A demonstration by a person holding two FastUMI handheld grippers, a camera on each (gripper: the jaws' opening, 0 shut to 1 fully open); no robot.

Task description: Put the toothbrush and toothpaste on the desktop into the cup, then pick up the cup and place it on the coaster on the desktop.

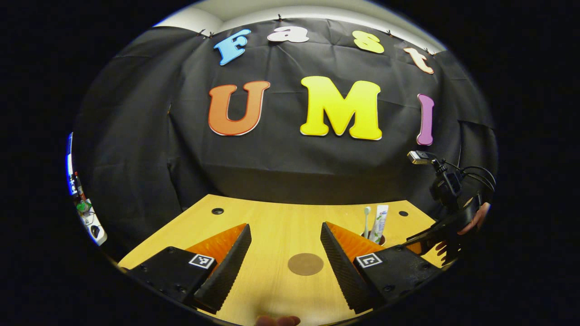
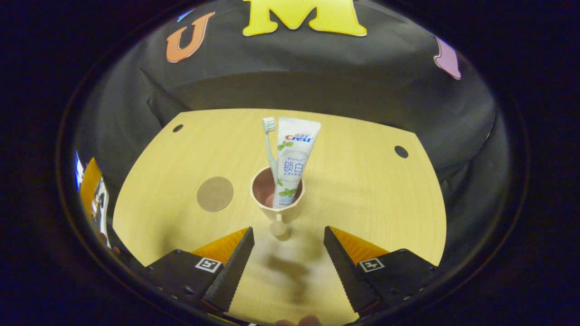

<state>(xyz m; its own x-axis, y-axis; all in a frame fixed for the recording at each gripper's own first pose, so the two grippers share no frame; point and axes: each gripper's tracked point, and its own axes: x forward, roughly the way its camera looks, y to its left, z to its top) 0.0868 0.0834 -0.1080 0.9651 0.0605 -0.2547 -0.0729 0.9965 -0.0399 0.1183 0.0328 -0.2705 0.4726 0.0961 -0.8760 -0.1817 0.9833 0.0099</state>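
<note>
A beige cup (image 2: 277, 198) stands upright mid-table, its handle toward my right gripper. Inside it stand a toothbrush (image 2: 270, 145), bristles up, and a white toothpaste tube (image 2: 292, 158). A round brown coaster (image 2: 215, 194) lies on the wood to the cup's left. My right gripper (image 2: 287, 260) is open, a little short of the cup, nothing between its fingers. In the left gripper view, my left gripper (image 1: 285, 256) is open over the table with the coaster (image 1: 305, 264) between its fingers. The toothbrush (image 1: 366, 220) and tube (image 1: 379, 223) rise behind its right finger; the cup is mostly hidden.
The wooden table (image 2: 362, 190) has round cable holes near its far corners (image 2: 401, 151) (image 2: 177, 128). Black cloth walls close the back and sides. The other gripper (image 1: 446, 217), with cables and a hand on it, shows at the right of the left gripper view.
</note>
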